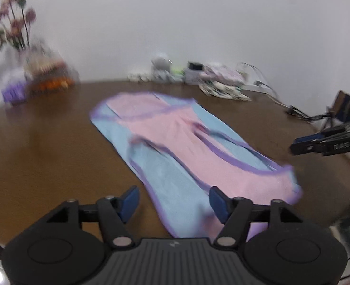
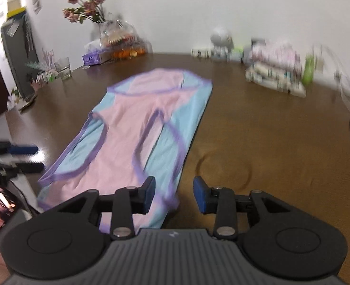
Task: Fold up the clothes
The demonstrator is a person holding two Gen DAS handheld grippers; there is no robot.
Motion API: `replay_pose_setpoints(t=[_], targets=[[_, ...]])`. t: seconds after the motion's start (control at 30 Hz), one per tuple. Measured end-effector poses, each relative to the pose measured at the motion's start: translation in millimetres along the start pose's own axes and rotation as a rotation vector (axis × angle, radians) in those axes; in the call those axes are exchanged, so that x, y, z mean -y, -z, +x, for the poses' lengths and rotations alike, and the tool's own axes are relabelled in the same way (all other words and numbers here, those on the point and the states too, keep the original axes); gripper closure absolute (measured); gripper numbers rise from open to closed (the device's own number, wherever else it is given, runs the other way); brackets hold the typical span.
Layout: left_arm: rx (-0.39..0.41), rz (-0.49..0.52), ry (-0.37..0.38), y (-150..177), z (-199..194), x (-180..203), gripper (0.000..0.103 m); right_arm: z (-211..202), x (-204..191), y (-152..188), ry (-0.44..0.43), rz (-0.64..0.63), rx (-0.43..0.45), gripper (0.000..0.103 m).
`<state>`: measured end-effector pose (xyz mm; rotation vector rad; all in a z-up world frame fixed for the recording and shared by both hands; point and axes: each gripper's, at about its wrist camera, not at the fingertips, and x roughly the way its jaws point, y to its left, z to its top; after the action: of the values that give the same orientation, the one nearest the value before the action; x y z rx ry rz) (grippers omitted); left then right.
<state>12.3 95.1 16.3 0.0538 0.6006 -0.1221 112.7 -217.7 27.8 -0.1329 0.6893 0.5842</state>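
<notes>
A pink and light-blue garment with purple trim (image 1: 175, 147) lies flat and lengthwise on the brown table (image 1: 44, 161); it also shows in the right wrist view (image 2: 132, 128). My left gripper (image 1: 172, 203) is open and empty above the garment's near left corner. My right gripper (image 2: 175, 196) is open and empty above the garment's near right corner. The right gripper also shows at the right edge of the left wrist view (image 1: 327, 142). The left gripper shows at the left edge of the right wrist view (image 2: 20, 156).
A vase of pink flowers (image 2: 87, 4), a fruit basket (image 2: 125, 45), a purple tissue box (image 2: 95, 58) and a glass (image 2: 63, 68) stand at the far left. Boxes, papers (image 2: 274, 71), a green bottle (image 2: 309, 68) and cables (image 1: 282, 104) line the far right.
</notes>
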Motion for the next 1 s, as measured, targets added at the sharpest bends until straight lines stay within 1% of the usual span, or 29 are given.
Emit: replay_pose_setpoints(t=[0.07, 0.13, 0.17, 0.2, 0.23, 0.3, 0.4, 0.53, 0.57, 0.6, 0.63, 0.67, 0.7, 0.73, 0.8, 0.9, 1.0], targets=[[-0.002, 0.042, -0.047, -14.4, 13.7, -4.4, 0.038, 12.7, -4.2, -18.8, 0.017, -0.085, 0.008, 0.068], [-0.022, 0.091, -0.072, -25.8, 33.4, -7.3, 0.039, 33.1, -11.3, -36.3, 0.021, -0.168, -0.001, 0.068], [-0.033, 0.115, -0.084, -30.1, 43.2, -8.2, 0.041, 46.5, -15.6, -44.2, 0.021, -0.207, -0.012, 0.068], [-0.044, 0.134, -0.093, -33.6, 53.0, -9.3, 0.046, 60.0, -19.9, -52.1, 0.022, -0.247, -0.024, 0.069], [-0.059, 0.152, -0.095, -36.9, 63.3, -11.2, 0.049, 72.1, -22.5, -58.3, 0.02, -0.274, -0.036, 0.069], [-0.084, 0.174, -0.091, -40.1, 80.8, -16.9, 0.058, 96.5, -26.7, -68.2, 0.011, -0.317, -0.061, 0.074], [-0.113, 0.2, -0.088, -44.3, 104.6, -24.7, 0.059, 125.4, -32.6, -76.2, 0.006, -0.373, -0.09, 0.078], [-0.133, 0.231, -0.086, -48.8, 126.6, -28.5, 0.059, 149.5, -34.4, -79.9, -0.001, -0.412, -0.126, 0.08], [-0.138, 0.237, -0.084, -49.2, 131.1, -29.2, 0.059, 153.9, -34.7, -79.9, -0.006, -0.418, -0.134, 0.084], [-0.142, 0.243, -0.08, -49.8, 134.6, -29.5, 0.061, 157.0, -35.2, -79.4, -0.014, -0.423, -0.144, 0.092], [-0.143, 0.249, -0.075, -50.0, 136.7, -29.3, 0.064, 158.0, -35.7, -78.5, -0.017, -0.428, -0.149, 0.095], [-0.142, 0.255, -0.07, -50.0, 138.3, -28.8, 0.074, 158.2, -36.0, -77.5, -0.016, -0.433, -0.15, 0.098], [-0.143, 0.261, -0.066, -50.4, 139.4, -28.5, 0.088, 157.6, -35.7, -76.7, -0.008, -0.44, -0.146, 0.099], [-0.147, 0.265, -0.061, -50.9, 140.0, -28.0, 0.093, 156.2, -33.9, -76.3, 0.006, -0.445, -0.139, 0.099], [-0.137, 0.301, -0.066, -50.0, 137.8, -24.1, 0.098, 152.7, -25.9, -77.8, 0.029, -0.427, -0.132, 0.099], [-0.116, 0.364, -0.078, -48.1, 133.8, -17.4, 0.099, 150.2, -11.2, -80.4, 0.064, -0.394, -0.128, 0.099], [-0.099, 0.439, -0.084, -46.3, 128.4, -8.7, 0.099, 150.3, -3.9, -78.4, 0.064, -0.383, -0.141, 0.099]])
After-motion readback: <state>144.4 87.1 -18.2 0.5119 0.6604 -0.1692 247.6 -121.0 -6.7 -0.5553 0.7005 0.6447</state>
